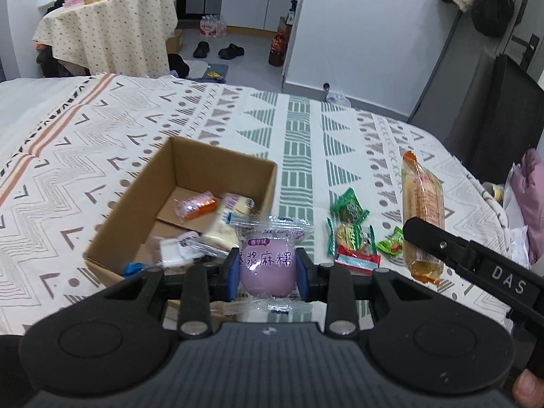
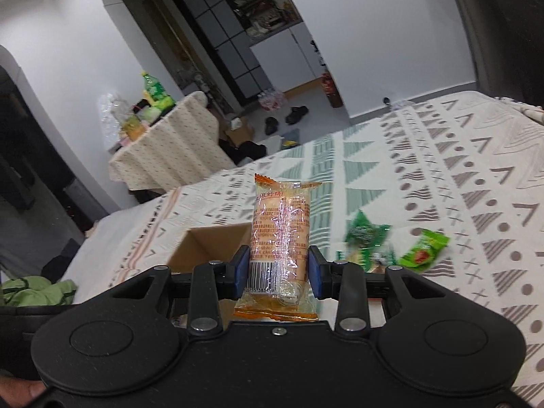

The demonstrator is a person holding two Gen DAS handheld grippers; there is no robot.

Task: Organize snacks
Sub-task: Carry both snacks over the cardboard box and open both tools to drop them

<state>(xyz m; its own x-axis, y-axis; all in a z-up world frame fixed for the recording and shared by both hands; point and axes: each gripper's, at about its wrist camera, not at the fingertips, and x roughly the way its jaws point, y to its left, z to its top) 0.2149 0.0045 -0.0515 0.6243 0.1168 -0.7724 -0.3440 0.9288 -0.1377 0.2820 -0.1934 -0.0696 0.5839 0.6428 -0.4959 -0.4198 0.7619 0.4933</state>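
- Left gripper (image 1: 267, 265): jaws pinch the purple mochi packet (image 1: 267, 261), held above the cardboard box (image 1: 132, 210) near rim; slick film may slip.
- Right gripper (image 2: 276, 267): jaws clamp the orange cake packet (image 2: 280, 234) low down; it could tip.
- Green candies (image 1: 350, 204) loose on the table beyond.

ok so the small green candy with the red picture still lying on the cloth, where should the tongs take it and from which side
Take the green candy across its plump middle, not the crimped ends, which are thin and would likely slip. It lies flat on the cloth, so come down from above. The red packet and other green packets crowd its left side, so close across its free sides. Both tongs are full now.
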